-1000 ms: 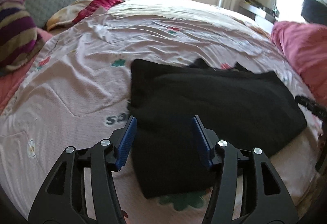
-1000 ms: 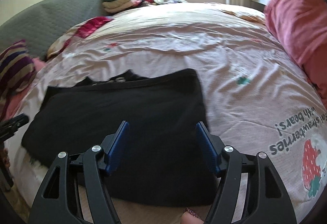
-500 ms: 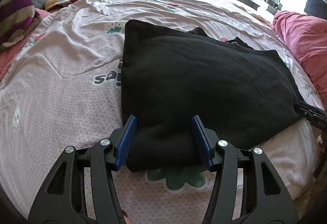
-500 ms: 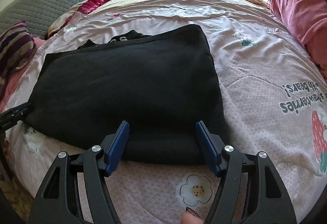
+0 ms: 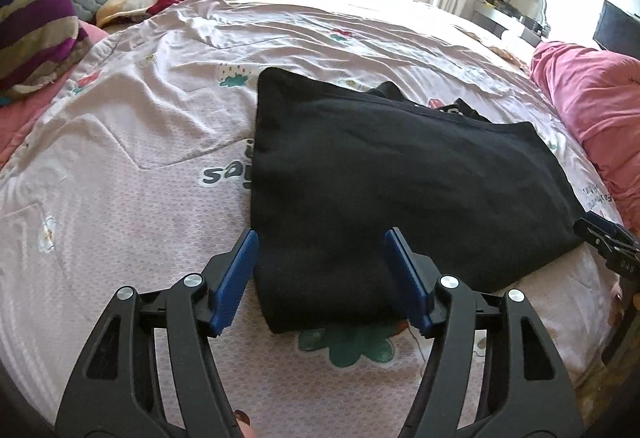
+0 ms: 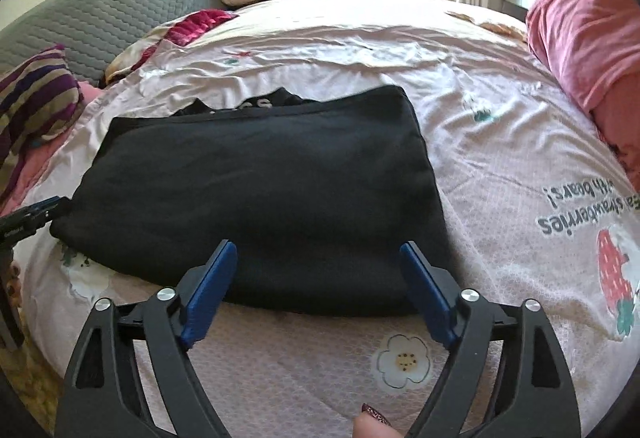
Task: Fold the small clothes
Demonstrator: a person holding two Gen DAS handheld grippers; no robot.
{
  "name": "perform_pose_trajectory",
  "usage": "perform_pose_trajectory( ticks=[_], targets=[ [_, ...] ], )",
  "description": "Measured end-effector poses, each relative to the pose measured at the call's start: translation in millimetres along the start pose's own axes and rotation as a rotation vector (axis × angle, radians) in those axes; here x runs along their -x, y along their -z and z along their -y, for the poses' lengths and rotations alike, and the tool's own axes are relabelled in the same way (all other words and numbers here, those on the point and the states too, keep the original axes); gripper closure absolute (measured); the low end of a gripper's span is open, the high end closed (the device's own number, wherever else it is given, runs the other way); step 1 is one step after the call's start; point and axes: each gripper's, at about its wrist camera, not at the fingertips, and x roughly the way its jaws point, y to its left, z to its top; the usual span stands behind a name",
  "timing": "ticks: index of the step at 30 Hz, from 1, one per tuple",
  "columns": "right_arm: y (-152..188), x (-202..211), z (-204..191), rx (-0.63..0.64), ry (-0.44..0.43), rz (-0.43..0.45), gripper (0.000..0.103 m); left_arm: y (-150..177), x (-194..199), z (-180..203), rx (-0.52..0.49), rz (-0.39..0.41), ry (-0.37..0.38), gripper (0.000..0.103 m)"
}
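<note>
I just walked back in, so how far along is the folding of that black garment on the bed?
Partly done: the black garment lies folded flat on the bedspread. In hand: nothing; the left tongs and right tongs hang open at its near corners. Probably left: another fold.

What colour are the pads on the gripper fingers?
Blue pads on black plastic fingers, the same on both grippers; clearest in the right wrist view.

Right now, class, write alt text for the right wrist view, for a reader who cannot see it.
A folded black garment lies flat on a pale pink printed bedspread, its near edge between the open blue fingers of the right hand-held gripper. The left hand-held gripper pokes in beside the garment's left corner; a striped pillow sits behind.
</note>
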Motion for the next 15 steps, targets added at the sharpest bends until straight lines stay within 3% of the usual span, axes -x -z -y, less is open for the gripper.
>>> perform_pose_trajectory(
  ticks=[3, 8, 15],
  targets=[
    [-3, 1, -8, 0.025, -0.001, 0.017, 0.014, -1, 3, -2, 0.012, 0.01, -0.009, 0.026],
    [-7, 5, -24, 0.077, 0.004, 0.053, 0.008, -5, 9, -9, 0.022, 0.035, -0.037, 0.014],
    [-8, 6, -46, 0.146, -0.011, 0.083, 0.008, -8, 12, -22, 0.044, 0.041, -0.069, 0.01]
  ],
)
